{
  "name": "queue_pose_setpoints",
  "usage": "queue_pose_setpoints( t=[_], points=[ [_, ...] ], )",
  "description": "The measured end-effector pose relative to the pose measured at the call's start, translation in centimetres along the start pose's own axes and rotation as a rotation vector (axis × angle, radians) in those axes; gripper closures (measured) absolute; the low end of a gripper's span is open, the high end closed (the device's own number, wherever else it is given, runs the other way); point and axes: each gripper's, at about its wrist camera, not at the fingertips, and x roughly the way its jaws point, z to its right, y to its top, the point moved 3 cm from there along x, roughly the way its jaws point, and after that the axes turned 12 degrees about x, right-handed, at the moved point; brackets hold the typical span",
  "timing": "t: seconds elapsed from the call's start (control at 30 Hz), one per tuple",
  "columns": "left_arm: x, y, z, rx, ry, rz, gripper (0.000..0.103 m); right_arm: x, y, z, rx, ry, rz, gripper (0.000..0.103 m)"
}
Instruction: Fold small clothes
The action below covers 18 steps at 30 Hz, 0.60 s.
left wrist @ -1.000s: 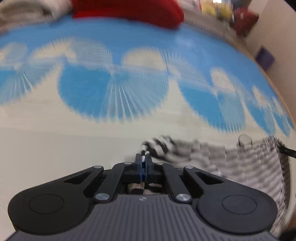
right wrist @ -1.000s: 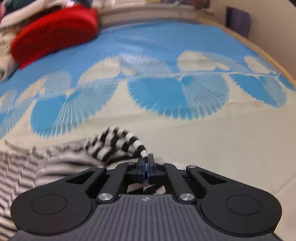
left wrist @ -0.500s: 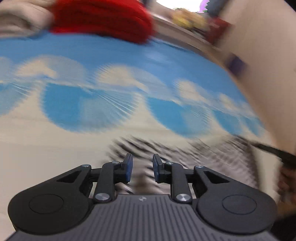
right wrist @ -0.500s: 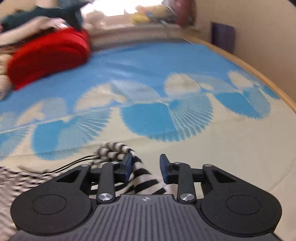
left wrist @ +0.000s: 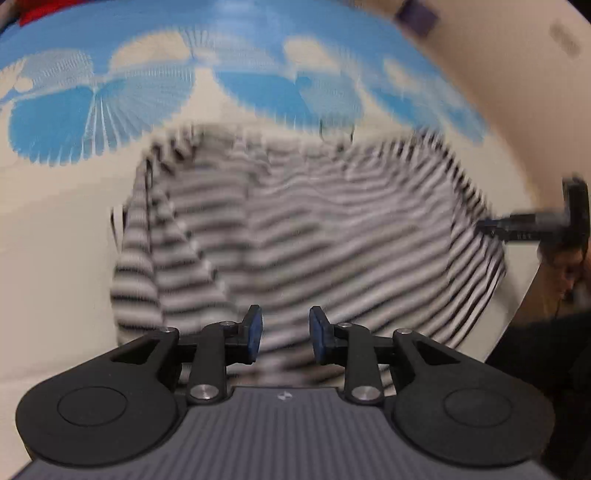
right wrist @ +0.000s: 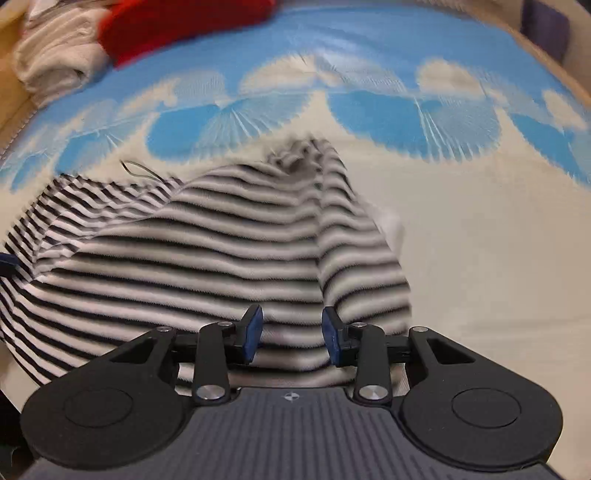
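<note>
Covering the bed, a blue-and-cream blanket (right wrist: 480,229) bears the striped garment (right wrist: 207,258); both grippers' fingers (left wrist: 253,334) (right wrist: 252,334) apart.

No readable text, labels, brands or numbers in either view; both blurred

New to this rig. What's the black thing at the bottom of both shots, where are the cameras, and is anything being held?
Each picture comes from a fisheye camera mounted on a hand-held two-finger gripper, looking forward along its fingers. The black shape at the bottom is the gripper itself: the left gripper in one view, the right gripper in the other. Both stand open with blue pads apart and hold nothing. In front of them a black-and-white striped garment lies on a blue and cream patterned cover. A red item and whitish cloth lie at the far edge.
</note>
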Motion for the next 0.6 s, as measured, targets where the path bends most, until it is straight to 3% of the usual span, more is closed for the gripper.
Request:
queue_pose_setpoints(
  t=[0.07, 0.1, 0.13, 0.2, 0.27, 0.3, 0.37, 0.43, 0.5, 0.6],
  points=[
    [2.3, -1.7, 0.6, 0.073, 0.054, -0.162, 0.071, 0.1, -1.0, -0.5, -0.095, -0.056, -0.002, 0.066],
    [2.2, -1.9, 0.8, 0.104, 0.051, -0.160, 0.071, -1.0, -0.7, -0.8, -0.097, -0.053, 0.037, 0.067],
    [1.4, -1.7, 0.6, 0.102, 0.041, -0.134, 0.070, -2.4, -0.3, -0.9, -0.071, -0.040, 0.083, 0.066],
    [-1.4, -1.1, -1.4, -0.024, 0.015, -0.022, 0.062, -6.1, 0.8, -0.8, -0.016, -0.005, 0.194, 0.066],
    [-4.5, -1.1, -4.4, -0.170, 0.004, 0.124, 0.043, -9.9, 1.7, -0.9, 0.024, 0.002, 0.299, 0.064],
    [-5.4, -1.4, -5.6, -0.224, 0.010, 0.160, 0.041, -12.2, 2.0, -0.9, 0.040, 0.020, 0.362, 0.063],
    [-5.8, -2.1, -8.4, -0.347, 0.030, 0.180, 0.041, -15.0, 2.3, -0.4, 0.057, 0.052, 0.459, 0.050],
    [-4.9, -3.1, -9.8, -0.426, 0.021, 0.148, 0.041, -16.1, 1.8, 0.4, 0.117, 0.069, 0.525, 0.046],
    [-3.9, -3.5, -10.4, -0.450, 0.007, 0.126, 0.041, -15.2, 1.1, 1.4, 0.182, 0.088, 0.541, 0.046],
    [-2.5, -3.5, -10.4, -0.476, -0.031, 0.107, 0.037, -12.6, 1.0, 2.3, 0.238, 0.037, 0.428, 0.049]
  ],
)
